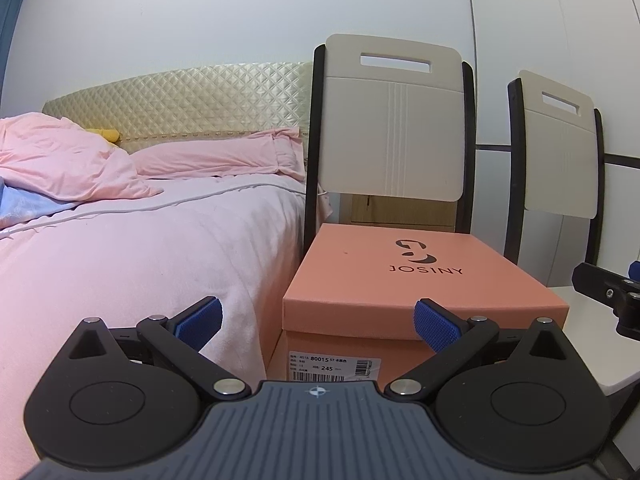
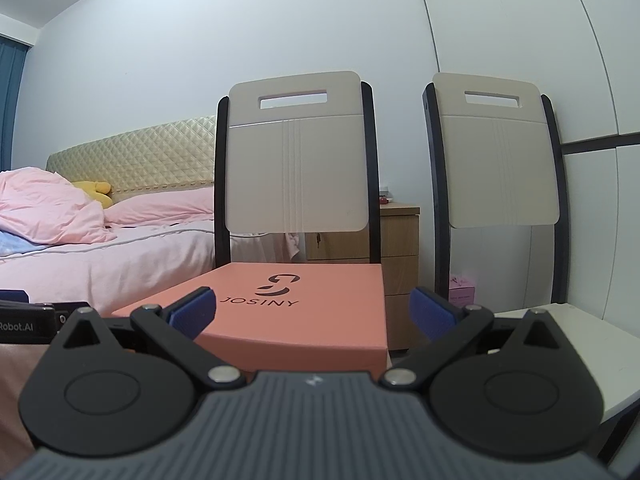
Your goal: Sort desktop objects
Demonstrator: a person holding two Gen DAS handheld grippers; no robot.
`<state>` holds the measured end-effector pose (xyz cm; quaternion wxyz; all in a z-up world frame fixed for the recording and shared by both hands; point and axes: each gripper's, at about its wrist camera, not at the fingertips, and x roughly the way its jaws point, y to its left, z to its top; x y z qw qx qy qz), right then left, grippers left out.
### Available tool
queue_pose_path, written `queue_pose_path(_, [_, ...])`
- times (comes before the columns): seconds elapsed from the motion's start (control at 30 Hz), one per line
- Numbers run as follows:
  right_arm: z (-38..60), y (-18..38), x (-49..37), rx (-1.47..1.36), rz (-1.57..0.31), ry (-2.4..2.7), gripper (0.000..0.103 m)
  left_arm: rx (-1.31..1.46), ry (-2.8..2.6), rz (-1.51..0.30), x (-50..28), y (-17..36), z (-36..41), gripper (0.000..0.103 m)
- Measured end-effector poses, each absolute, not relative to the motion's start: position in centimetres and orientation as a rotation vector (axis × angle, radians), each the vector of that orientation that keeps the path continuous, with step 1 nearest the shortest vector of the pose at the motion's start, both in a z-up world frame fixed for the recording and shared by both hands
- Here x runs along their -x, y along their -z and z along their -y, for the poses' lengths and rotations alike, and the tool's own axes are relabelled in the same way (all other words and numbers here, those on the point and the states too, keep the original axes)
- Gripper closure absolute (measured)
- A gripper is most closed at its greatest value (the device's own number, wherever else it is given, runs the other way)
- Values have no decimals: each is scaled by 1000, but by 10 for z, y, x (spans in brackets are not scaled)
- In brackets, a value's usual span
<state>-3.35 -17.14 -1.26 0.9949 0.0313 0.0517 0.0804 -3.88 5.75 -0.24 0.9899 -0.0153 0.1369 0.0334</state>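
A salmon-pink shoe box (image 1: 404, 280) marked JOSINY stands on a chair seat, lid on; it also shows in the right wrist view (image 2: 304, 312). My left gripper (image 1: 318, 326) is open and empty, held in front of the box's near end. My right gripper (image 2: 314, 314) is open and empty, held above the box's near right corner. The right gripper's body (image 1: 612, 292) shows at the right edge of the left wrist view. The left gripper's body (image 2: 28, 322) shows at the left edge of the right wrist view.
A bed (image 1: 132, 248) with pink bedding lies to the left. The box's chair back (image 2: 298, 152) rises behind it. A second chair (image 2: 500, 152) with a white seat (image 2: 568, 344) stands to the right. A wooden nightstand (image 2: 400, 256) stands behind.
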Motion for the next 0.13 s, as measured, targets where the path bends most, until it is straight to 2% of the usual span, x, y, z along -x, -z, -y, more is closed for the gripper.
queue_pose_path(0.13, [172, 13, 34, -64, -101, -158, 0, 31, -62, -279, 39, 3, -57, 0])
